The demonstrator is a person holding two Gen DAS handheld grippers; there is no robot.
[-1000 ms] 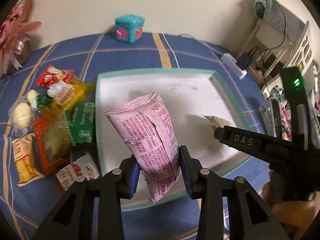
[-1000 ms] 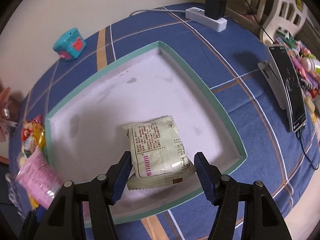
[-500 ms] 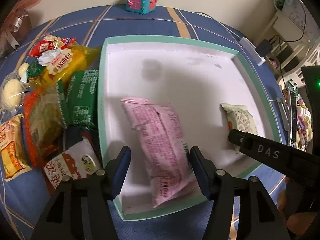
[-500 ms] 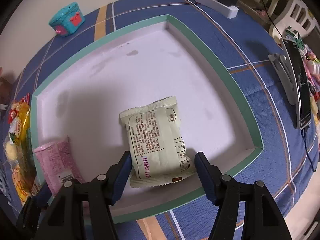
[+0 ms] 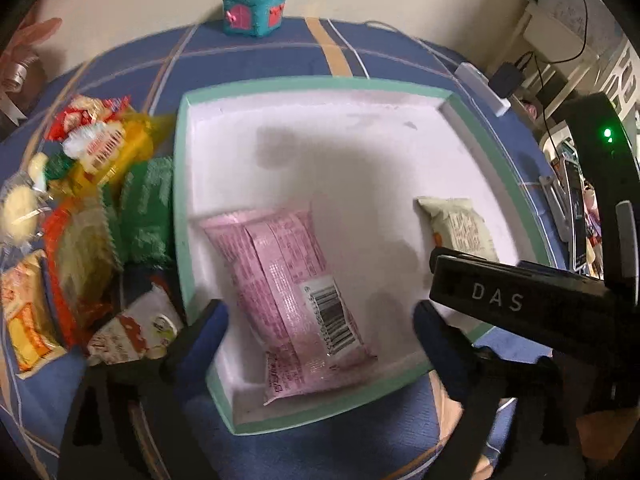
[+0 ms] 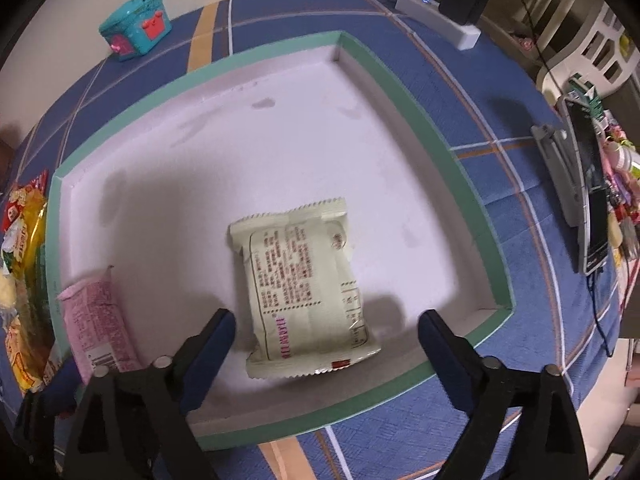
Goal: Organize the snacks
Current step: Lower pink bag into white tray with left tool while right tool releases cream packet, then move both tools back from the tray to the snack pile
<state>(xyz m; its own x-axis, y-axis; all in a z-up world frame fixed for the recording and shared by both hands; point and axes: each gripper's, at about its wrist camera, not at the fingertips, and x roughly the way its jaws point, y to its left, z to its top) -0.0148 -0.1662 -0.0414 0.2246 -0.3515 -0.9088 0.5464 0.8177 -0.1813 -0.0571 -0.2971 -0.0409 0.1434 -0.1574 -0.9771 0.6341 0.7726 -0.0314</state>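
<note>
- Blue checked cloth [image 6: 500,152] covered the work surface, which met a pale wall along the top of both views.
- A shallow tray [image 5: 182,184] with a green rim and white floor sat at the centre of the cloth in each view.
- The pink snack packet [image 5: 288,280] lay flat on the tray floor, lower centre of the left wrist view, barcode side up, its lower end close to the near rim.
- The left gripper [image 5: 320,320] pointed down over that packet. Its jaws had just been opening and stood wide, with the packet lying between the blue pads and neither pad pressing on it.
- The pale green snack packet [image 6: 304,288] lay flat on the tray floor, lower centre of the right wrist view, printed side up.
- The right gripper [image 6: 326,332] hung over it. Its jaws had likewise just been opening and stood wide, both pads clear of the packet between them.
- The two packets were well apart, pink toward the left wall of the tray, green toward the right.
- A heap of loose snacks [image 5: 80,216] lay on the cloth outside the tray, at the left edge of the left wrist view; motion blur prevented closer identification.
- A teal toy box [image 6: 134,26] stood near the wall, upper left of the right wrist view.
- A white power strip [image 6: 440,20] with a black plug sat at upper right, and a phone on a stand [image 6: 588,200] at the right edge.
</note>
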